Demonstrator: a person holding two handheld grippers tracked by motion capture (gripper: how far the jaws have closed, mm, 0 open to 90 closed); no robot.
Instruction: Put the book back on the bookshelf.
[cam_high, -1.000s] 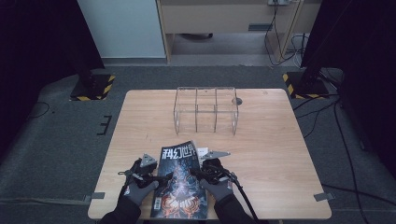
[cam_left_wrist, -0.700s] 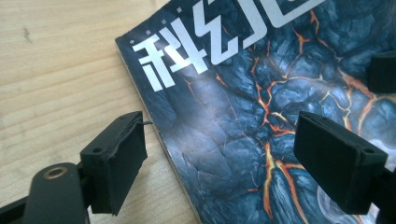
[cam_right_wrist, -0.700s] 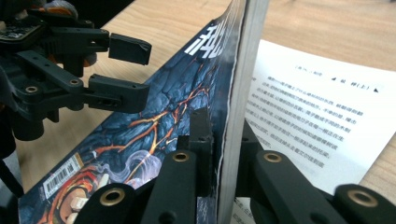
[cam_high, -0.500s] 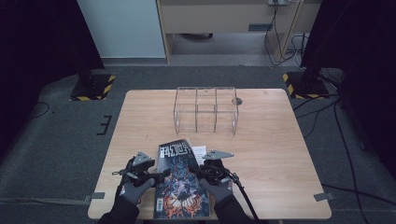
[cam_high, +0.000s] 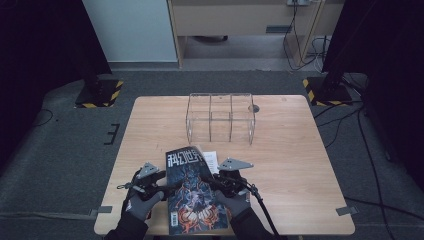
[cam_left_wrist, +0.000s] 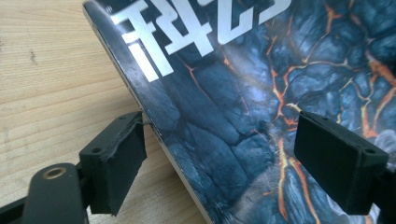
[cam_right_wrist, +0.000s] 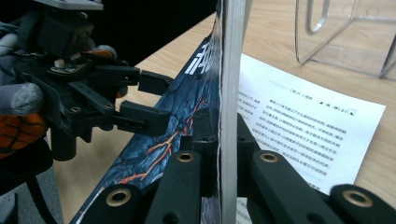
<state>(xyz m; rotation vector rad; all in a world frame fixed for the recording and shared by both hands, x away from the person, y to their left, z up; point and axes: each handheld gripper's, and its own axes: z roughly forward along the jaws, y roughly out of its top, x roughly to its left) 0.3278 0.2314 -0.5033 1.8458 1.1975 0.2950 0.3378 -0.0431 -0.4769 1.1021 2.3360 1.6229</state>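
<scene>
Lifted since a second ago, the magazine (cam_high: 192, 192) is tilting up, its edge clamped in the right hand-held gripper (cam_right_wrist: 219, 140). Left hand-held gripper (cam_left_wrist: 219, 154) is straddling the spine, jaws apart; closing it squarely should be steadying the lift.

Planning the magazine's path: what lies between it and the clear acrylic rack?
In the high view, a white printed sheet beside the magazine, then bare wood of the table up to the clear rack.

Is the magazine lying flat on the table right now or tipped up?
Tipped up: the right gripper clamps the magazine on edge above the printed sheet.
</scene>
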